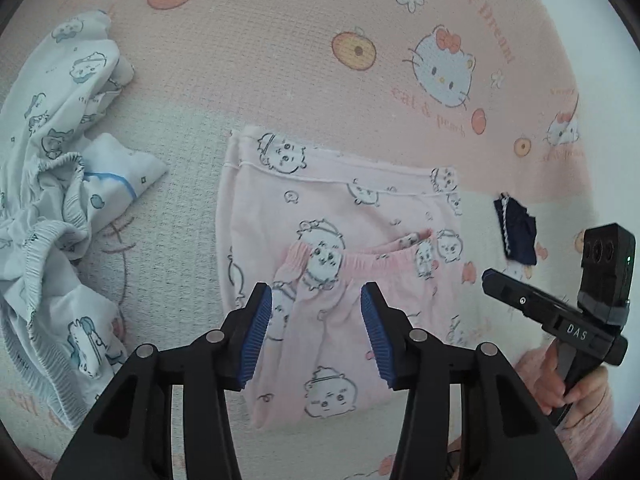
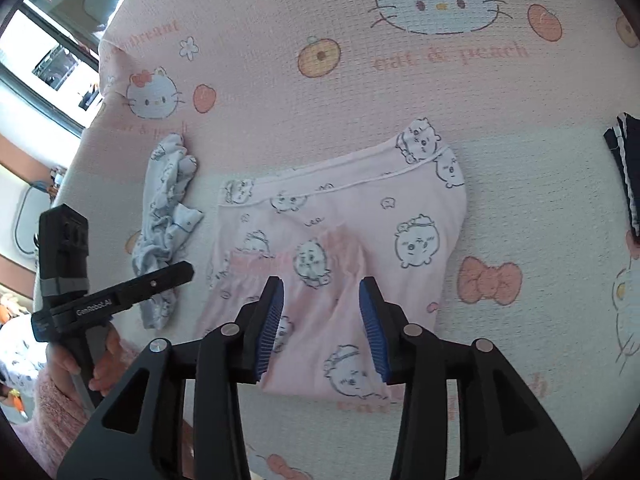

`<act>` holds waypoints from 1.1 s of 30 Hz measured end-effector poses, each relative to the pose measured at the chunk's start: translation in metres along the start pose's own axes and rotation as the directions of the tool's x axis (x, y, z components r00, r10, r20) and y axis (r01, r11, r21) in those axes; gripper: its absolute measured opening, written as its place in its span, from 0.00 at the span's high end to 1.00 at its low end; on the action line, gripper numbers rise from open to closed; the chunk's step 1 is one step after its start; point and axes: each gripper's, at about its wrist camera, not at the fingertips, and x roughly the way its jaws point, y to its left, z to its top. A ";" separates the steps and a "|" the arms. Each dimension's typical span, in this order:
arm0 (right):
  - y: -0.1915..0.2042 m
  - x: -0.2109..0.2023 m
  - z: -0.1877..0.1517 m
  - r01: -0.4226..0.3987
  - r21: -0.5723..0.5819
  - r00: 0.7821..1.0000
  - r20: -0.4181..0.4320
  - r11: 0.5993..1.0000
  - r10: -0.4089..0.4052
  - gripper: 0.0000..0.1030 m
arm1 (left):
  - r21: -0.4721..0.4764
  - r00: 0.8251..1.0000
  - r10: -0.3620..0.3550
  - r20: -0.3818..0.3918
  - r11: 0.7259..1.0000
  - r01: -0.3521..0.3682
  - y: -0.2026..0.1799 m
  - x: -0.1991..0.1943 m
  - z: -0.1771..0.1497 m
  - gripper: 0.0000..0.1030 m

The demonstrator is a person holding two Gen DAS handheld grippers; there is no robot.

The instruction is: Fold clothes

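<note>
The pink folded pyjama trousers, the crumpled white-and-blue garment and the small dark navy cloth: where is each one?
Pink folded pyjama trousers [image 1: 340, 216]: left wrist view, flat upper panel.
Crumpled white-and-blue garment [image 1: 60, 160]: left wrist view, middle of the heap.
Small dark navy cloth [image 1: 516, 228]: left wrist view, its centre.

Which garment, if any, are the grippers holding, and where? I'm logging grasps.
Nothing: left gripper and right gripper both hang open above the folded pink pajamas.
</note>
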 end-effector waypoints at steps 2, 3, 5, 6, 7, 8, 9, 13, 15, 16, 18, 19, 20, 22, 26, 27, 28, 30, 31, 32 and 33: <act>-0.003 0.010 -0.004 0.040 -0.045 0.999 -0.032 0.998 -0.042 0.56 | 0.041 0.999 0.028 -0.030 0.999 -0.026 0.000 0.010 -0.006 0.53; -0.005 0.015 -0.007 0.060 -0.068 0.997 -0.047 0.996 -0.063 0.56 | 0.061 0.998 0.039 -0.045 0.997 -0.036 -0.002 0.016 -0.009 0.53; -0.009 0.025 -0.011 0.097 -0.115 0.992 -0.075 0.989 -0.106 0.56 | 0.102 0.995 0.063 -0.076 0.993 -0.055 -0.005 0.027 -0.013 0.53; -0.006 0.030 -0.014 0.086 -0.136 0.992 -0.085 0.987 -0.098 0.56 | 0.114 0.995 0.066 -0.074 0.992 -0.057 -0.007 0.031 -0.013 0.53; -0.003 0.036 -0.015 0.077 -0.147 0.991 -0.094 0.986 -0.092 0.56 | 0.127 0.995 0.069 -0.072 0.990 -0.059 -0.008 0.035 -0.013 0.53; -0.001 0.041 -0.017 0.069 -0.157 0.991 -0.104 0.985 -0.087 0.56 | 0.142 0.993 0.098 -0.071 0.986 -0.087 -0.009 0.040 -0.013 0.53; 0.000 0.048 -0.019 0.075 -0.170 0.988 -0.119 0.983 -0.096 0.56 | 0.153 0.990 0.121 -0.076 0.982 -0.108 -0.010 0.044 -0.013 0.53; 0.006 0.057 -0.023 0.061 -0.191 0.989 -0.124 0.980 -0.086 0.92 | 0.153 0.993 0.105 -0.050 0.983 -0.096 -0.016 0.036 -0.012 0.92; 0.006 0.050 -0.022 0.032 -0.164 0.993 -0.105 0.986 -0.050 0.93 | 0.143 0.996 0.087 -0.036 0.986 -0.081 -0.017 0.028 -0.010 0.92; 0.007 0.045 -0.021 0.024 -0.172 0.996 -0.086 0.985 -0.039 0.93 | 0.136 0.996 0.080 -0.025 0.988 -0.076 -0.017 0.023 -0.008 0.92; 0.011 0.036 -0.017 0.028 -0.193 0.998 -0.054 0.981 -0.039 0.94 | 0.159 0.996 0.089 0.007 0.983 -0.089 -0.024 0.010 -0.002 0.92; 0.012 0.032 -0.014 0.030 -0.200 0.998 -0.040 0.979 -0.039 0.94 | 0.167 0.995 0.099 0.025 0.981 -0.101 -0.028 0.005 0.002 0.92; 0.013 0.027 -0.011 0.032 -0.207 0.999 -0.025 0.978 -0.038 0.94 | 0.176 0.993 0.108 0.044 0.978 -0.114 -0.032 -0.001 0.005 0.92; 0.017 0.018 -0.002 0.036 -0.220 0.999 0.013 0.975 -0.034 0.94 | 0.184 0.990 0.119 0.076 0.974 -0.131 -0.037 -0.011 0.015 0.92; 0.024 0.002 0.017 0.048 -0.245 0.996 0.091 0.968 -0.027 0.94 | 0.234 0.985 0.132 0.113 0.960 -0.156 -0.049 -0.014 0.039 0.92; 0.026 0.000 0.022 0.053 -0.251 0.993 0.112 0.967 -0.025 0.94 | 0.248 0.984 0.135 0.117 0.955 -0.160 -0.051 -0.012 0.046 0.92; 0.027 0.000 0.028 0.066 -0.255 0.991 0.130 0.965 -0.033 0.94 | 0.255 0.985 0.134 0.108 0.954 -0.158 -0.052 -0.007 0.054 0.92; 0.026 0.006 0.040 0.089 -0.252 0.989 0.141 0.964 -0.054 0.94 | 0.264 0.991 0.124 0.054 0.955 -0.134 -0.050 0.006 0.067 0.91; 0.026 0.010 0.045 0.095 -0.250 0.988 0.140 0.964 -0.061 0.94 | 0.264 0.993 0.114 0.009 0.958 -0.112 -0.048 0.013 0.073 0.89; 0.023 0.014 0.048 0.112 -0.245 0.988 0.133 0.963 -0.081 0.94 | 0.249 0.994 0.111 -0.025 0.963 -0.101 -0.042 0.015 0.072 0.87; 0.022 0.016 0.047 0.105 -0.250 0.990 0.115 0.963 -0.078 0.94 | 0.234 0.992 0.107 -0.060 0.968 -0.090 -0.036 0.017 0.071 0.86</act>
